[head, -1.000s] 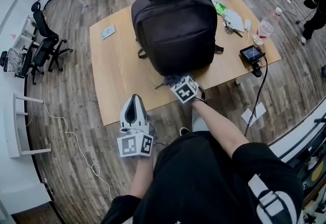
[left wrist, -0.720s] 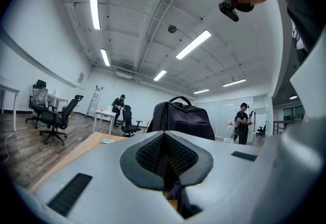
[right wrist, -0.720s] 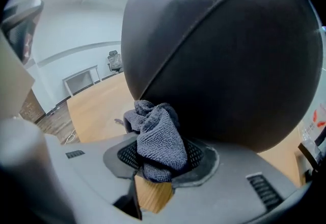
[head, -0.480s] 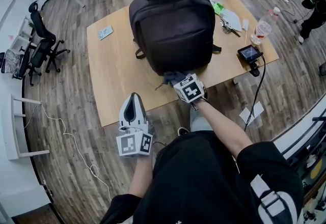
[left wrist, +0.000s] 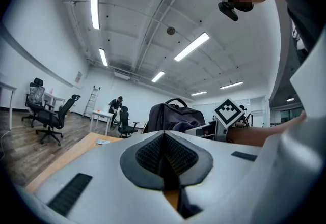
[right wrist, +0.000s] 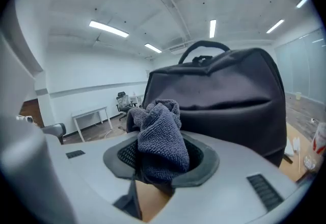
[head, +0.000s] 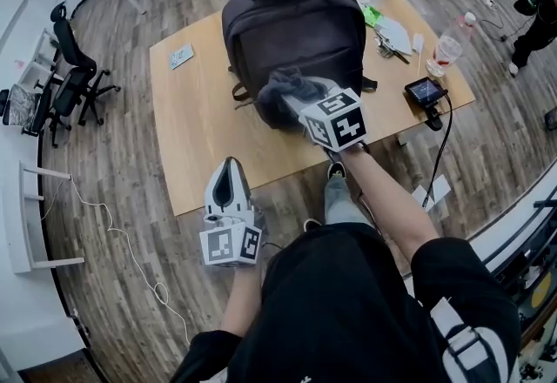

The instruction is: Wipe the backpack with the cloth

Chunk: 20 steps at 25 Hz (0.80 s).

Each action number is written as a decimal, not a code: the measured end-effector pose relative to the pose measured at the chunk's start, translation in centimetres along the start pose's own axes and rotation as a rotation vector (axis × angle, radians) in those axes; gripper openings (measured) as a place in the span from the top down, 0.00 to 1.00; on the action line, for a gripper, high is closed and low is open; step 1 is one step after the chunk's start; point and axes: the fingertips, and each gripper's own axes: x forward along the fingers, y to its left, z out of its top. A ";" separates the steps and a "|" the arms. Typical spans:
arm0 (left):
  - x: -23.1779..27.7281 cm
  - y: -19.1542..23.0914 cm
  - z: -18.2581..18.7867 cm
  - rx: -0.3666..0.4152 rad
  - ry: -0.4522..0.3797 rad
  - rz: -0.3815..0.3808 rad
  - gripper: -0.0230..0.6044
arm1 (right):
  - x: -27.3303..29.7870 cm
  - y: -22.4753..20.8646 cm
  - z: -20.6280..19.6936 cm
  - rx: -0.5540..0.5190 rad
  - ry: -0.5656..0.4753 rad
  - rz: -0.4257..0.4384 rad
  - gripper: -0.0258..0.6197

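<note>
Left gripper (head: 229,174): my arm is tucked close and holds it level, short of the table (head: 196,133); fingers pressed together, nothing between them.
Cloth (head: 280,90): a bunched grey wad at the backpack's lower front; I cannot tell if they touch.
Backpack (head: 296,24): upright mid-table, handle on top.
Right gripper (head: 300,101): my arm is stretched over the table edge and tipped slightly down; fingers pinching the cloth.
</note>
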 end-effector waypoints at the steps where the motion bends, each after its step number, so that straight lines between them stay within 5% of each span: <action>1: -0.1 0.0 0.1 0.000 -0.002 0.002 0.94 | -0.1 -0.2 0.9 -0.018 -0.009 -0.006 0.72; 10: -0.7 0.1 0.4 0.002 -0.005 0.007 0.94 | -1.2 -1.5 0.6 0.046 0.001 -0.017 0.72; 20: -0.3 -0.9 -0.4 -0.004 0.011 -0.009 0.94 | -0.5 -0.6 -6.6 0.181 0.133 0.067 0.72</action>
